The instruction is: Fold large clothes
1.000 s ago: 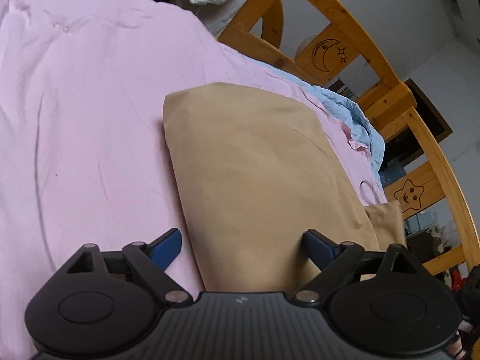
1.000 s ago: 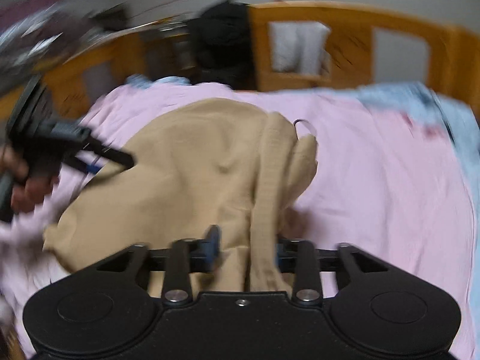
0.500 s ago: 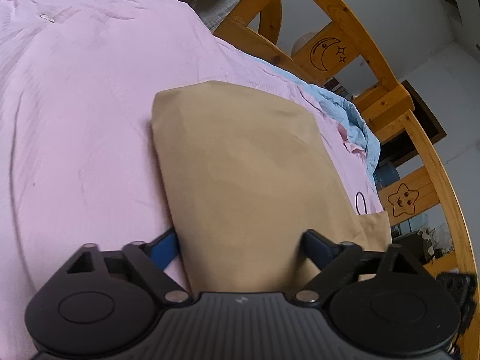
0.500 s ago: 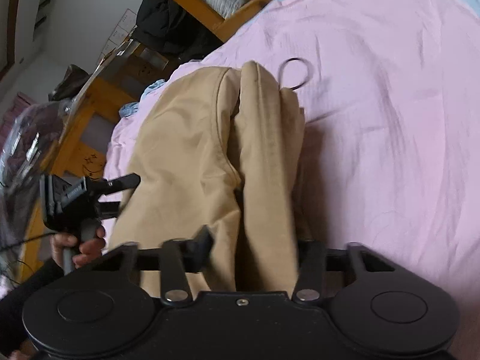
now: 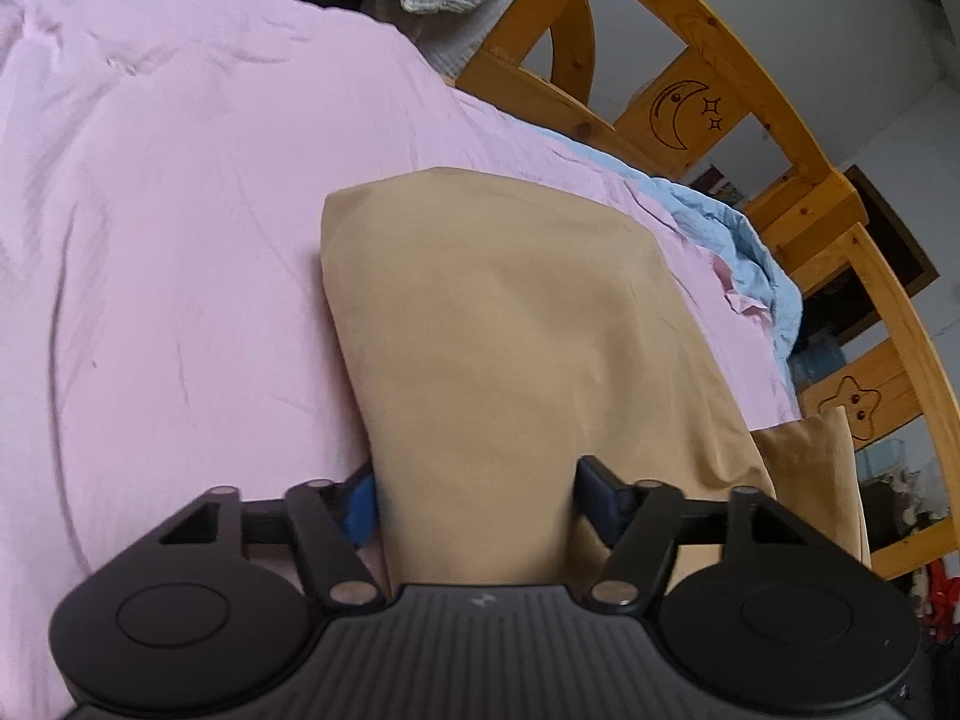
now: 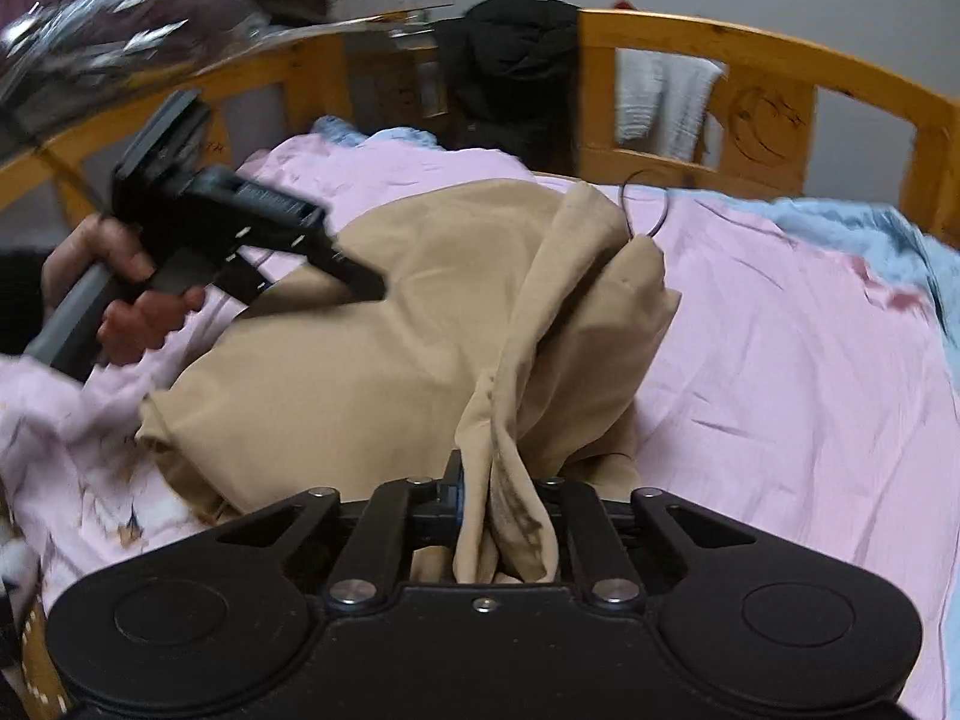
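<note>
A tan garment lies folded on the pink bedsheet. My left gripper is open, its blue-tipped fingers standing either side of the garment's near end. In the right wrist view the garment lies in a rumpled heap, and my right gripper is shut on a bunched strip of it and lifts that part. The left gripper, held in a hand, touches the garment's left side there.
A wooden bed rail with moon and star carvings runs along the right and the far side. Dark clothes and a white towel hang over it. A light blue sheet edges the pink one.
My right gripper has swung and raised the gripped strip of the garment. My left gripper stays open and its fingers now straddle the garment's near end.
</note>
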A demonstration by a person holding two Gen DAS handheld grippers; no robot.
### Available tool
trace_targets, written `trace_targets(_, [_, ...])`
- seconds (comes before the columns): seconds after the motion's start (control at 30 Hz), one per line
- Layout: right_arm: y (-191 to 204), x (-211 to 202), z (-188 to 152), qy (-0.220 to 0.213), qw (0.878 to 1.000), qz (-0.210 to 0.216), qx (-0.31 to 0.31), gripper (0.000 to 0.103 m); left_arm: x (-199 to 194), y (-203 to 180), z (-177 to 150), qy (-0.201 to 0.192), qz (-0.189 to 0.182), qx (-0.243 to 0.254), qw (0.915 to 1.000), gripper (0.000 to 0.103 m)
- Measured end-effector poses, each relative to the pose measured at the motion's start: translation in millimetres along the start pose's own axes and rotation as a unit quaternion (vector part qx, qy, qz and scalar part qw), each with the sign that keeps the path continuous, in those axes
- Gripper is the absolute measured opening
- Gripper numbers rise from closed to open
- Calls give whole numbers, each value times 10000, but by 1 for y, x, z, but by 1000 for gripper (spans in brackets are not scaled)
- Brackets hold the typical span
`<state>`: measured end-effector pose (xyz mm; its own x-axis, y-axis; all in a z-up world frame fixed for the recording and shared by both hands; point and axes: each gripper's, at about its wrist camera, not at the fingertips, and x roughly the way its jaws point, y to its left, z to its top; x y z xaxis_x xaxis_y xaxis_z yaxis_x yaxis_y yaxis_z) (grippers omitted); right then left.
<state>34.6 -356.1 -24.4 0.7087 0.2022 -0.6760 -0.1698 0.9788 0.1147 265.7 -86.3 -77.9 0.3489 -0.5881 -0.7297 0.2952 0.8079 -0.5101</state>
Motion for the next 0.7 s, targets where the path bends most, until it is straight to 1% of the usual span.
trace_targets(0.07, [-7, 5, 3, 56, 9996, -34, 257, 8, -1, -7, 0, -20, 133, 76, 9999, 66])
trace_targets(0.13, [-18, 10, 3, 258, 9981, -47, 563, 12, -1, -11, -1, -19, 222, 179, 9996, 66])
trace_targets(0.17, [-23, 13, 2, 338, 9969, -58, 701, 23, -1, -11, -1, -13, 234, 190, 9995, 66])
trace_targets(0.2, [-29, 14, 2, 396, 9952, -152, 881, 37, -1, -11, -1, -10, 223, 180, 9996, 66])
trace_targets(0.27, [-39, 12, 1, 430, 9924, -184, 1142, 46, -2, -7, -1, 3, 167, 127, 9998, 66])
trace_targets(0.3, [-43, 13, 0, 476, 9905, -151, 1280, 53, -2, -6, -1, 4, 148, 119, 9998, 66])
trace_targets(0.37, [-50, 19, -3, 636, 9865, -71, 1509, 61, -1, -5, -1, -3, 130, 117, 9998, 66])
trace_targets(0.43, [-59, 27, -7, 772, 9801, 187, 1820, 57, -2, -5, -2, -14, 139, 125, 9998, 66])
trace_targets(0.5, [-66, 35, -12, 911, 9685, 550, 2249, 37, -2, -6, -2, -28, 164, 151, 9997, 65])
trace_targets(0.53, [-68, 37, -14, 917, 9650, 636, 2372, 33, -2, -8, -3, -48, 181, 168, 9997, 64])
trace_targets(0.57, [-69, 37, -14, 879, 9643, 707, 2396, 25, -3, -10, -3, -74, 209, 201, 9996, 63])
trace_targets(0.6, [-68, 35, -13, 818, 9659, 733, 2343, 15, -4, -12, -3, -99, 242, 218, 9994, 62])
trace_targets(0.67, [-58, 29, -11, 659, 9760, 657, 1971, 8, -7, -17, -5, -165, 328, 250, 9990, 59])
trace_targets(0.7, [-51, 27, -10, 586, 9814, 583, 1730, 7, -9, -20, -6, -201, 358, 280, 9988, 57])
